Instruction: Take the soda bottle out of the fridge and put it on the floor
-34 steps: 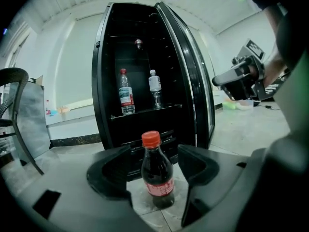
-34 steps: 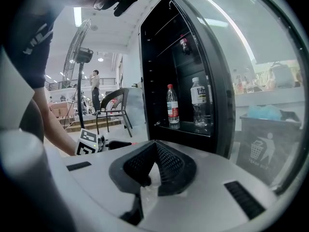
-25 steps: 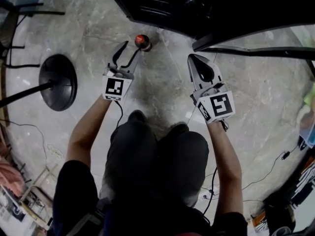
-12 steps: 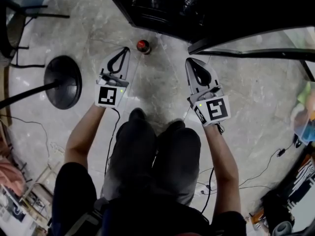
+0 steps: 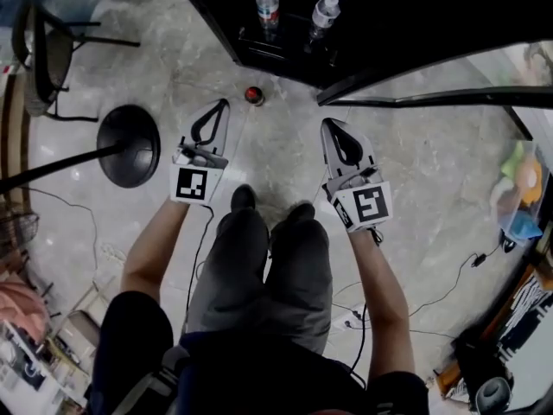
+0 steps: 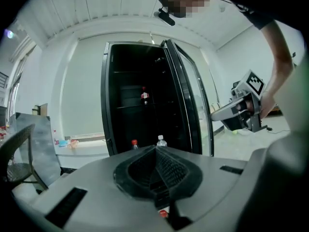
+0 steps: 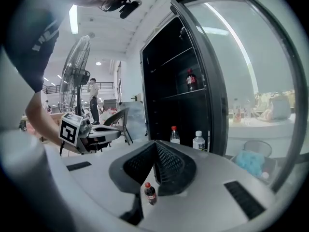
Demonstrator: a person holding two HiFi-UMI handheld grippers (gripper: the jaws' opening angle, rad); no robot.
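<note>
The soda bottle [image 5: 253, 95], dark with a red cap, stands on the marble floor just in front of the open black fridge [image 5: 285, 37]. It shows small and far below through the jaw gap in the right gripper view [image 7: 150, 193]; only its cap [image 6: 163, 213] shows in the left gripper view. My left gripper [image 5: 221, 106] is shut and empty, above and left of the bottle. My right gripper [image 5: 329, 126] is also shut and empty, off to its right. Both point toward the fridge [image 6: 140, 105].
Two more bottles [image 5: 269, 3] [image 5: 324, 12] stand on the fridge's bottom shelf, another soda [image 7: 191, 79] higher up. The glass door [image 5: 432, 98] hangs open at right. A fan base [image 5: 128, 145] and chair [image 5: 43, 54] sit left; cables and clutter [image 5: 518, 197] lie right.
The left jaws, open beside the bottle a second ago, have shut with nothing in them. Both grippers have risen away from the floor. The bottle stays standing where it was.
</note>
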